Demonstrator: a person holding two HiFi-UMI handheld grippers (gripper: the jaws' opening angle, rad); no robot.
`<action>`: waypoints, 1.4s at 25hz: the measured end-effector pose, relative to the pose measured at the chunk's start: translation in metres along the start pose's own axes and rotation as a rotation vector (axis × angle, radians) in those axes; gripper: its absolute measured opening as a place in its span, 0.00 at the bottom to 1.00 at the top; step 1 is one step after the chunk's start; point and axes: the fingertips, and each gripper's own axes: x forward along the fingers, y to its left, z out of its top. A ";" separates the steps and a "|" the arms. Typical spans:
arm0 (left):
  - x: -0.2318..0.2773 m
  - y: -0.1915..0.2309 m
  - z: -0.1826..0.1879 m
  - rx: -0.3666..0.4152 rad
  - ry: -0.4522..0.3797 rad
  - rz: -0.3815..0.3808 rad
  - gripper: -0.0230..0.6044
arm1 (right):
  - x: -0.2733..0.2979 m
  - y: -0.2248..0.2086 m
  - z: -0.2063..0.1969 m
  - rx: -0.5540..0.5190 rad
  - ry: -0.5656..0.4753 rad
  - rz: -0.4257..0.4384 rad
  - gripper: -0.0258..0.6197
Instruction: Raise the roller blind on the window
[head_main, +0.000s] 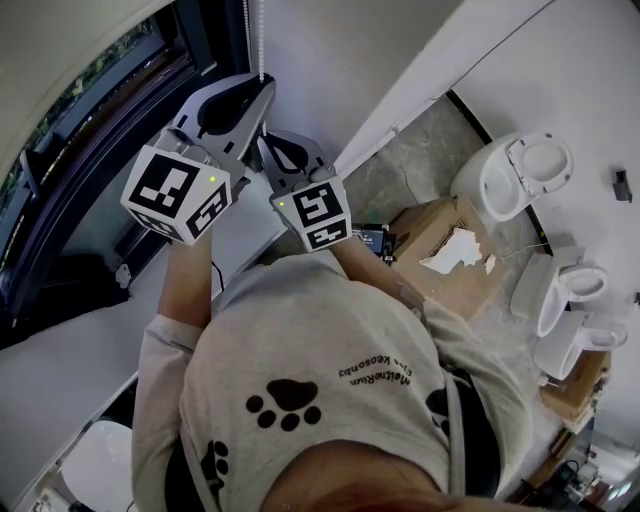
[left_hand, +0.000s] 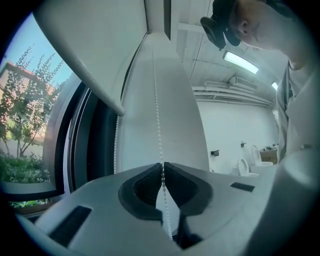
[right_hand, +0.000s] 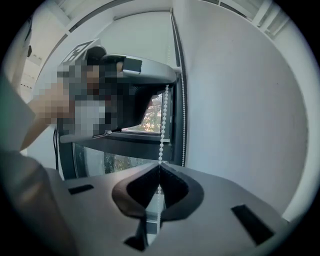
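Lettering on the grey shirt (head_main: 300, 330) runs upside down, too small to read; left gripper (left_hand: 163, 167) and right gripper (right_hand: 159, 167) both pinch the bead chain (left_hand: 158, 115) tight.

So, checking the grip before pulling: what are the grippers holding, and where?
Both pinch the white beaded pull chain between their jaw tips, the left gripper higher up the strand than the right gripper.

Sanitary-ware storeroom, prob. unfinished rm: loose toilets (head_main: 505, 185), cardboard boxes (head_main: 440, 225) on floor (head_main: 420, 150).
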 end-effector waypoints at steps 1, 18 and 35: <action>0.001 -0.001 0.000 -0.004 0.003 -0.006 0.07 | 0.000 0.000 0.000 0.001 -0.001 0.000 0.05; -0.006 -0.005 -0.055 -0.147 0.044 -0.028 0.05 | 0.002 0.009 -0.053 0.037 0.099 0.014 0.05; -0.011 -0.006 -0.081 -0.207 0.039 -0.039 0.05 | -0.026 0.001 -0.024 0.073 0.049 0.036 0.13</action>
